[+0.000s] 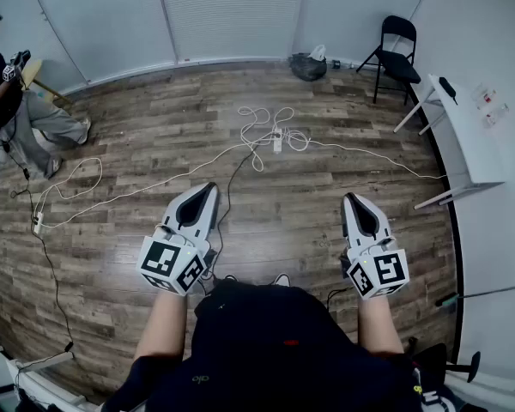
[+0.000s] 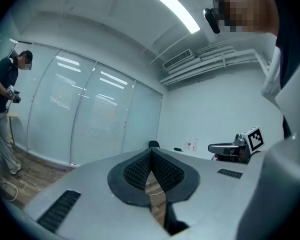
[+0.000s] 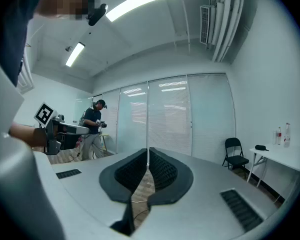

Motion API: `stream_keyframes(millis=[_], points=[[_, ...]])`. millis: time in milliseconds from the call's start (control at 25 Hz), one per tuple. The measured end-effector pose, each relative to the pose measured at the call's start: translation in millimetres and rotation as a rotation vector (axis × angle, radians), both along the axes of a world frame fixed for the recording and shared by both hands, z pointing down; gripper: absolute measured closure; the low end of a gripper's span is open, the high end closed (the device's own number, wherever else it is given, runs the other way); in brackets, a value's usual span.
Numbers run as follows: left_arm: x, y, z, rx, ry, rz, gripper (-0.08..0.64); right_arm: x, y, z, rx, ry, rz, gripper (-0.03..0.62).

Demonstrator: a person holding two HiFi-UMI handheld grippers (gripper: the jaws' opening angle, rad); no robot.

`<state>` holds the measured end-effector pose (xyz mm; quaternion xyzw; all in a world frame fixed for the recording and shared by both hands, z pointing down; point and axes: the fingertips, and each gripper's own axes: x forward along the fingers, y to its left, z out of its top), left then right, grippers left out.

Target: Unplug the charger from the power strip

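**Both grippers held level and empty, the power strip far ahead on the floor**

The person stands on a wooden floor [image 1: 137, 144] and holds the two grippers at level in front of the body. The left gripper [image 1: 209, 188] has its fingers [image 2: 136, 173] together, the ribbed pads meeting at the tip, and nothing is between them. The right gripper [image 1: 350, 198] is the same: its fingers [image 3: 163, 172] are closed on each other with only a thin slit, and they hold nothing.

The power strip [image 1: 277, 141] lies on the floor well apart from both grippers, further ahead and between their two lines. White cables [image 1: 259, 120] lie in loose loops around it, and one long white cable [image 1: 146, 189] runs away from it to the left. A thin black cable [image 1: 230, 187] goes from the strip back toward the person's feet. The charger is too small to make out on the strip.

At the right, a white counter [image 1: 463, 148] stands by the wall, with small bottles [image 1: 489, 103] on it. A black folding chair [image 1: 395, 54] stands behind it. At the far left, another person [image 1: 13, 101] is standing.
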<state>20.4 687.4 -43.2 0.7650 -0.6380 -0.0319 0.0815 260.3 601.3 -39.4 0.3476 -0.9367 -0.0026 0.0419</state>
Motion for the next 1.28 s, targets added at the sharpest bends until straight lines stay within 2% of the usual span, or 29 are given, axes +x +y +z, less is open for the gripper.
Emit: stream_keyframes(millis=[120, 640, 1000, 1280], points=[[-3.5, -1.2, 4.0, -0.026, -0.03, -0.02, 0.541, -3.0, -2.3, -0.7, -0.003, 0.0, 0.002, 0.56], [-15.6, 3.4, 12.7, -0.026, -0.025, 0.024, 0.54, -21.2, 3.2, 13.3, -0.071, -0.027, 0.038, 0.56], [-50.4, 28.2, 27.6, -0.04, -0.017, 0.093, 0.541, -71.7, 29.2, 26.0, -0.104, -0.027, 0.051, 0.56], [-83.1, 36.9, 49.8, -0.063, 0.004, 0.08, 0.541, -100.3, 31.4, 48.4, -0.131, 0.013, 0.043, 0.56]])
